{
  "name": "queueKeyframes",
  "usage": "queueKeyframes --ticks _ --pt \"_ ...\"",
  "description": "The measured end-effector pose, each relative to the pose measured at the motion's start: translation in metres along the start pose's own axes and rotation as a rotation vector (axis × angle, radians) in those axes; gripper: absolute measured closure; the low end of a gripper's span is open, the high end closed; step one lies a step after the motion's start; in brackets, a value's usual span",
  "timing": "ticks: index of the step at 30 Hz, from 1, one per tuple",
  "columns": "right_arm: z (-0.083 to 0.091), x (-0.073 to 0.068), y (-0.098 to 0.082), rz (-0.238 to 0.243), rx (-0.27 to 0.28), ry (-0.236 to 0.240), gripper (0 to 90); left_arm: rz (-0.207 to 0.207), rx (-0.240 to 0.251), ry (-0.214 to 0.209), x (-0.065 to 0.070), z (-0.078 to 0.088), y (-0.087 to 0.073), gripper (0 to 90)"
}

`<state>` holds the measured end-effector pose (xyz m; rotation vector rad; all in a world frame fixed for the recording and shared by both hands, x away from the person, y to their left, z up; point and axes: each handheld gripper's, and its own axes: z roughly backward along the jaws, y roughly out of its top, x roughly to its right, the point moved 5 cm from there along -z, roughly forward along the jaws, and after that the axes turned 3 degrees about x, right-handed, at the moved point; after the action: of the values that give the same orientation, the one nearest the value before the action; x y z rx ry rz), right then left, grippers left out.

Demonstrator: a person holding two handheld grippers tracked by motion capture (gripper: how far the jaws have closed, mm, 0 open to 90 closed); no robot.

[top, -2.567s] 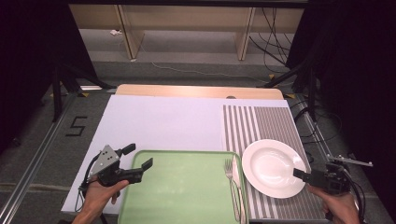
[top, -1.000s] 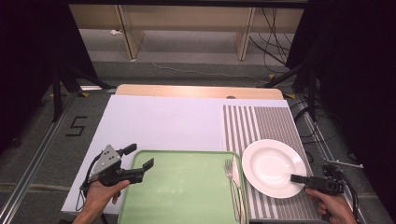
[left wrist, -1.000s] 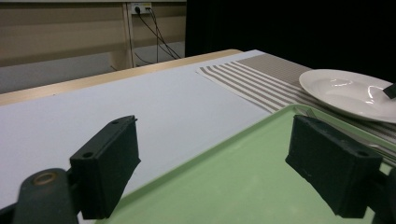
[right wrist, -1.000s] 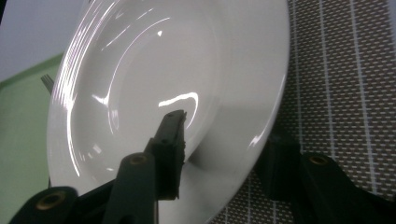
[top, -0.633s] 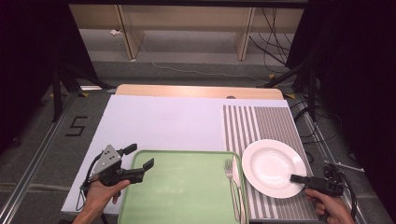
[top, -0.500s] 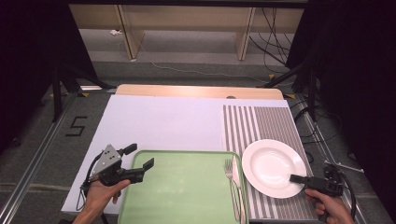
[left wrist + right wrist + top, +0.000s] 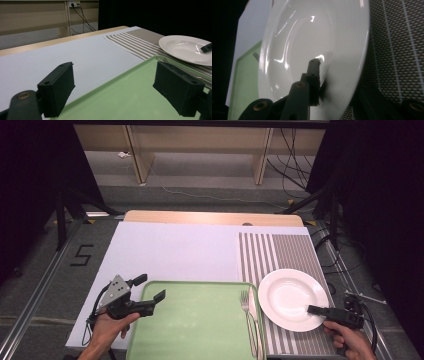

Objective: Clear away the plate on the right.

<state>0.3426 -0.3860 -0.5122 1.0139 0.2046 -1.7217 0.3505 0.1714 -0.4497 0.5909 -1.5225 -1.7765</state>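
- The white plate (image 7: 292, 299) lies on the striped placemat (image 7: 277, 255) at the right of the table (image 7: 170, 250), just beside the green tray (image 7: 200, 320); its left rim sits close to the tray's right edge.
- The right gripper (image 7: 320, 310) reaches in from the plate's near right side; one jaw lies over the plate's rim on the inner surface; in the right gripper view the other jaw sits below the rim against the placemat, so the rim is between the two.
- Its jaws have just been closing on that rim; they look narrowed onto the plate (image 7: 312, 50), though whether both pads press firmly is hard to tell; the plate still appears to rest flat on the placemat.
- The left gripper (image 7: 145, 292) is held over the tray's near left corner; its jaws stand wide apart with nothing between them; in the left gripper view the tray (image 7: 125, 95) and bare table show through the gap.
- A fork (image 7: 246, 307) and a knife (image 7: 253, 320) lie side by side along the tray's right edge, next to the plate.
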Motion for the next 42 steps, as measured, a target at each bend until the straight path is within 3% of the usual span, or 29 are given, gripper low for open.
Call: queueKeyframes --ticks 3,4,8,13,15,17,19,21,27,29,30,34,35,42 --pt "0.001 -0.002 0.002 -0.004 0.014 0.01 77.8 0.002 -0.003 0.001 0.0 0.0 0.0 15.9" --pt "0.001 -0.001 0.003 0.017 0.02 0.008 78.3 0.004 -0.001 -0.001 0.0 0.0 0.0 15.9" --pt "-0.001 -0.002 0.005 -0.015 0.04 0.021 80.9 0.005 -0.002 0.002 -0.001 0.0 0.0 15.9" --pt "-0.002 -0.004 0.01 0.002 0.068 0.042 82.8 0.01 -0.005 0.004 -0.001 -0.001 -0.001 15.9" --pt "-0.004 -0.005 0.012 -0.016 0.066 0.031 82.9 0.012 -0.005 0.004 -0.001 -0.001 -0.001 15.9" --pt "-0.004 -0.004 0.014 0.008 0.067 0.051 83.0 0.011 -0.002 0.003 -0.001 -0.001 -0.001 15.9" --pt "-0.005 -0.006 0.015 -0.017 0.07 0.054 83.0 0.013 -0.003 0.002 -0.002 -0.001 -0.001 15.9" --pt "-0.005 -0.007 0.017 0.011 0.076 0.049 83.1 0.014 -0.003 0.001 -0.002 -0.001 -0.001 15.9" --pt "0.001 -0.005 0.019 0.02 0.094 0.014 83.1 0.016 0.0 0.004 -0.002 -0.001 -0.001 15.9" --pt "0.002 -0.005 0.02 0.01 0.113 0.026 83.1 0.015 -0.001 0.004 -0.002 -0.001 -0.001 15.9" --pt "0.003 -0.006 0.021 0.001 0.124 0.01 83.1 0.014 -0.002 0.003 -0.002 -0.001 -0.001 15.9" --pt "0.009 -0.006 0.024 0.016 0.154 0.048 83.2 0.016 0.0 0.003 -0.002 -0.001 0.0 15.9" --pt "0.009 -0.007 0.025 0.023 0.179 0.038 83.2 0.015 -0.003 0.005 -0.002 -0.001 -0.001 15.9" --pt "0.012 -0.017 0.026 0.023 0.177 0.063 83.2 0.017 0.002 0.003 -0.002 0.0 0.0 15.9"
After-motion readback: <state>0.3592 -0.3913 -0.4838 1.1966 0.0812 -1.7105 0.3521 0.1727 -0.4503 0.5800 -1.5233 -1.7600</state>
